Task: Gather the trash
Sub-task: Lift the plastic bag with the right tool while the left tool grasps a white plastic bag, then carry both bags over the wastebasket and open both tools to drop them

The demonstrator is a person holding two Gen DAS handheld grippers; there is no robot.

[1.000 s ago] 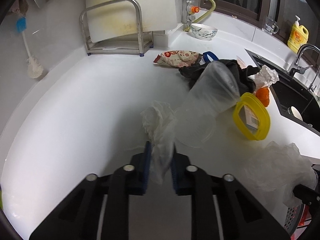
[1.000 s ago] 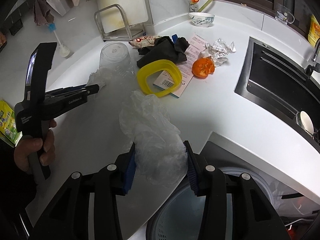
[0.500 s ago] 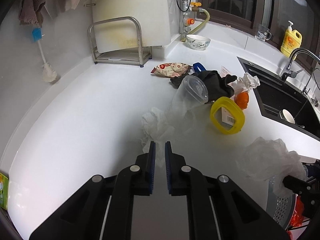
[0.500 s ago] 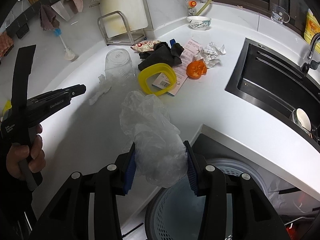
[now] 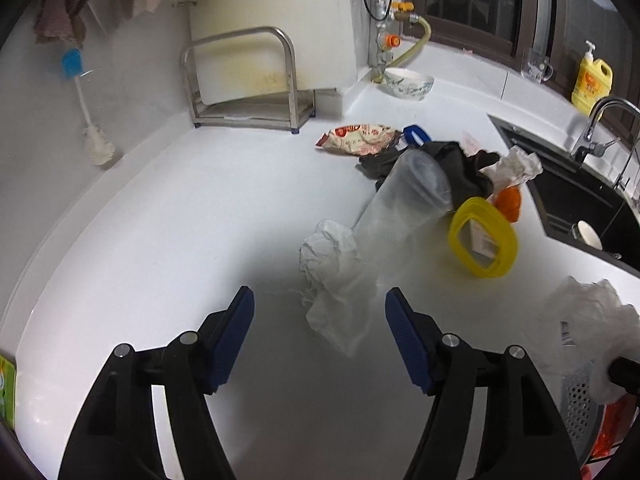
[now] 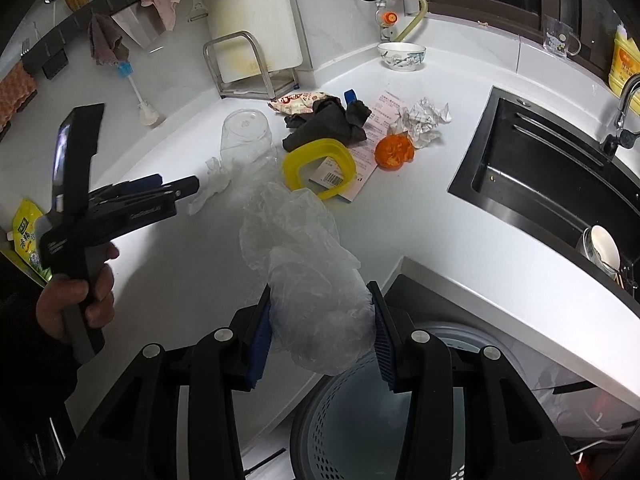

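My left gripper [image 5: 319, 306] is open, its jaws wide on either side of a crumpled white tissue [image 5: 330, 264] that lies on the white counter [image 5: 160, 232]. It also shows in the right wrist view [image 6: 176, 190]. My right gripper [image 6: 322, 316] is shut on a crumpled clear plastic bag [image 6: 308, 272] and holds it above a perforated grey trash basket [image 6: 360, 432] at the counter's front edge. A clear plastic cup [image 5: 404, 196] lies on its side behind the tissue.
Behind the cup lie a yellow lid ring [image 5: 482, 236], black cloth [image 5: 452, 164], a snack wrapper [image 5: 360, 138], an orange peel [image 6: 394, 150], crumpled paper [image 6: 424, 118] and a receipt [image 6: 376, 128]. A black sink [image 6: 552, 172] is at right, a metal rack [image 5: 244, 84] at back.
My left gripper let go of the white tissue, shut empty, then opened wide again in front of it. My right gripper carried the plastic bag back over the basket.
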